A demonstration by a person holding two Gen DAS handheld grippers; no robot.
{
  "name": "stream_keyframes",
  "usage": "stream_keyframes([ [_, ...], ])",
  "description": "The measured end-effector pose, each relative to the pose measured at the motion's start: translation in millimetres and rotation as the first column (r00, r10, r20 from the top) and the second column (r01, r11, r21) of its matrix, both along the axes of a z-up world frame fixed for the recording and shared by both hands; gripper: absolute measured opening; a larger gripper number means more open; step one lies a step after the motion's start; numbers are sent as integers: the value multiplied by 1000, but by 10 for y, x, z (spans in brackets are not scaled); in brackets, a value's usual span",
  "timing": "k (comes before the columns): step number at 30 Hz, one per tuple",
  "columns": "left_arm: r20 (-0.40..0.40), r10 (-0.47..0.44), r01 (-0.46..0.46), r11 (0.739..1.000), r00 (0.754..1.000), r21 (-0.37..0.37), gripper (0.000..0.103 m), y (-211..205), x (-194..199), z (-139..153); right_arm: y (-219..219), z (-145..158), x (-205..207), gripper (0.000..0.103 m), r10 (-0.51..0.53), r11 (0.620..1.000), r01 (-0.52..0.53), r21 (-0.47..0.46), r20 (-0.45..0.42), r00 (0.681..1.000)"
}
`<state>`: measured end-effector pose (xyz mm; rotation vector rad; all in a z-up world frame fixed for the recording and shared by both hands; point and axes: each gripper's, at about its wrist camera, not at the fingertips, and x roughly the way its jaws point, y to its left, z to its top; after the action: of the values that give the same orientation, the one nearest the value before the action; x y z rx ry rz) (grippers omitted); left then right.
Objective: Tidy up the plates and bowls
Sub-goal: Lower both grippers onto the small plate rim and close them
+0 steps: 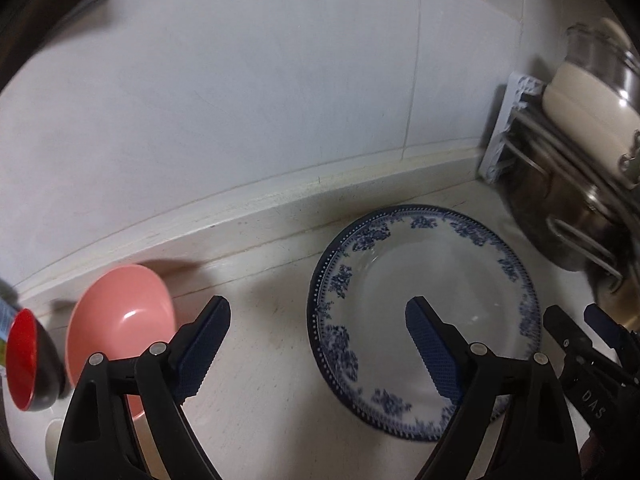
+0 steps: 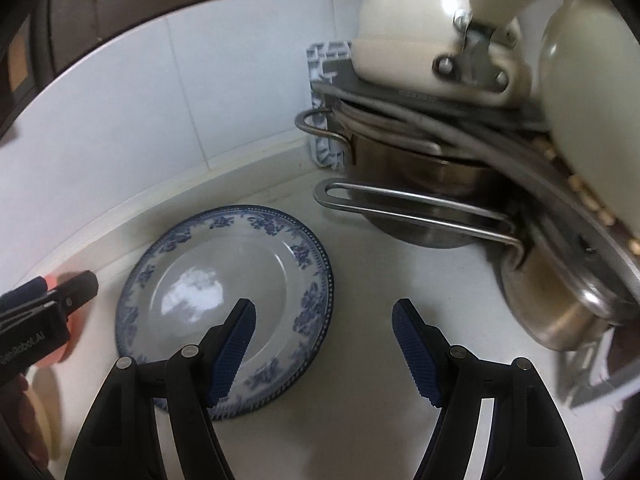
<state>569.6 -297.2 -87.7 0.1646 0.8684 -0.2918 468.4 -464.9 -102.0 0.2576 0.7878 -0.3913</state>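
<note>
Both claws hang wide apart with nothing in them. The left claw (image 1: 318,344) is over the white desk (image 1: 260,400), one finger above the plate (image 1: 424,320), and only its view shows the pink bowl (image 1: 120,320) and a red cup (image 1: 24,360) at the left. The right claw (image 2: 324,348) hangs by the plate's right edge and sees the steel pots (image 2: 420,200) stacked close. The plate lies flat, white with blue flowers round its rim. The pots look blurry and cut off.
</note>
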Motion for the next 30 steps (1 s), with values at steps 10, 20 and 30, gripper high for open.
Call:
stream_keyframes([
  [10,-87,12,-9,999,996,34,79,-49,279,-374,-179,-321,344,71,-2,999,5,46,-52,999],
  [20,-138,-7,8,1000,990,12,66,-76,383,-480,-200,-459,516,59,19,998,-14,69,-86,996],
  [30,-185,-33,30,999,982,-21,41,-124,419,-517,-178,-488,648,43,64,997,-60,38,-105,992],
])
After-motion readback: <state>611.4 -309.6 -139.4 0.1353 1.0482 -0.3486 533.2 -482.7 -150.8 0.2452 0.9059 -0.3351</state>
